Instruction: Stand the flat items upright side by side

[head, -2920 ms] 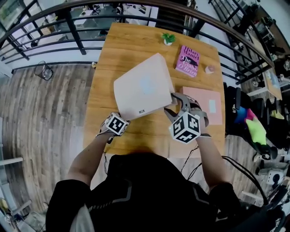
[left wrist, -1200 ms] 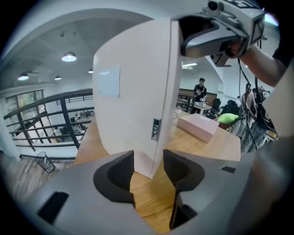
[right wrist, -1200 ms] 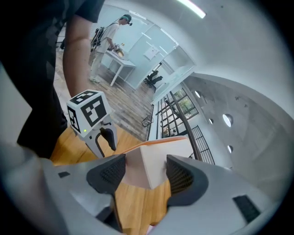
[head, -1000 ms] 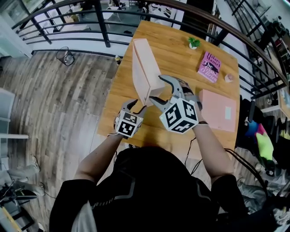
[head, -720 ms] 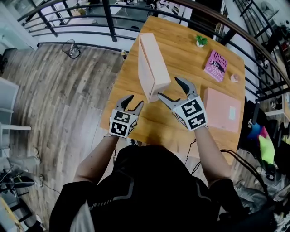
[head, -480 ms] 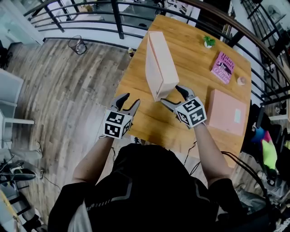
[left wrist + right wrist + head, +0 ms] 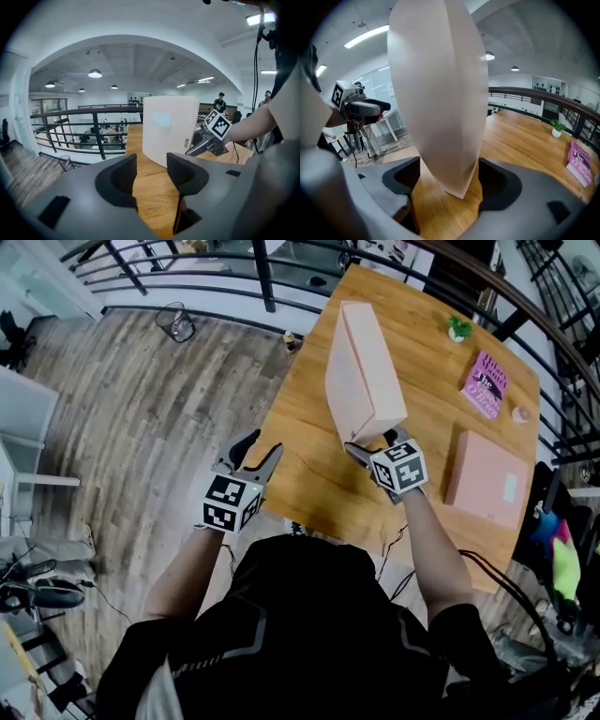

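A large pale pink flat box (image 7: pixel 361 371) stands upright on its edge on the wooden table (image 7: pixel 309 470). My right gripper (image 7: pixel 372 442) sits low at the box's near bottom corner (image 7: pixel 457 183). Its jaws have just been opening and stand wide, one on each side of the box without pressing it. My left gripper (image 7: pixel 255 448) hangs open and empty off the table's left edge, apart from the box (image 7: pixel 168 129). A second pink flat box (image 7: pixel 487 479) lies flat at the right. A magenta book (image 7: pixel 485 385) lies flat behind it.
A small potted plant (image 7: pixel 459 329) and a small pale object (image 7: pixel 521 414) sit near the table's far right. A black railing (image 7: pixel 262 268) runs round the far side. Wooden floor (image 7: pixel 141 427) lies to the left, beyond the table's edge.
The big box went from tilted in both grippers to standing on its edge. The left gripper let go and drew back left off the table. The right gripper sank to the box's lower corner.
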The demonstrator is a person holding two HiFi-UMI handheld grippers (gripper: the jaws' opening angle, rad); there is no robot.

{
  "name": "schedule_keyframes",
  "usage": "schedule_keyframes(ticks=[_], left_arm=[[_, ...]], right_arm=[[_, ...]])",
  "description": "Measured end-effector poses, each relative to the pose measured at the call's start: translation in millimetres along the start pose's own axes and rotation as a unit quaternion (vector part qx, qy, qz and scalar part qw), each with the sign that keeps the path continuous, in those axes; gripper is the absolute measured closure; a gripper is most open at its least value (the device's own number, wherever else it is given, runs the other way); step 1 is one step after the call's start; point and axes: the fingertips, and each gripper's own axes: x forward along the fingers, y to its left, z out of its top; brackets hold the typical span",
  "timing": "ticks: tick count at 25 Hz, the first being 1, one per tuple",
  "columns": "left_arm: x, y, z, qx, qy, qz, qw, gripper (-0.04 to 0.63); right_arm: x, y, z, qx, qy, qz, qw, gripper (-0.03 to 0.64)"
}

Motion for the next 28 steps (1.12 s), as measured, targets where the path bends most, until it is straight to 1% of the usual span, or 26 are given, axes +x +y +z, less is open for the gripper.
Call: schedule_keyframes(ticks=[3,6,11,16,20,25,28], left_arm=[[-4,14,0,-0.009,-0.006,0.01,0.9999,0.377],[-6,23,1,-0.013,-0.012,0.012,0.9998,0.377],[-14,35,11,-0.015,-0.031,0.015,0.9993,0.377],[-29,54,30,-0.025,-0.063,0.034,0.9971,0.377],[-45,71,39,-0.037,-0.082,0.047,0.9948,0.377],[-62,92,38,-0.046,-0.089,0.072,0.9924,0.377],[-69,98,35,-0.031,-0.086,0.085,0.9922,0.377]], right_arm=[[8,0,4,0.027,-0.005,-0.012,1.0,0.261],[15,1,10,0.052,-0.012,-0.027,0.998,0.27],[38,4,28,0.098,-0.024,-0.063,0.993,0.275],[65,1,54,0.138,-0.035,-0.099,0.985,0.273],[87,-3,75,0.16,-0.042,-0.113,0.98,0.273],[108,-14,97,0.17,-0.044,-0.132,0.976,0.272],[119,-23,109,0.196,-0.056,-0.135,0.97,0.268]])
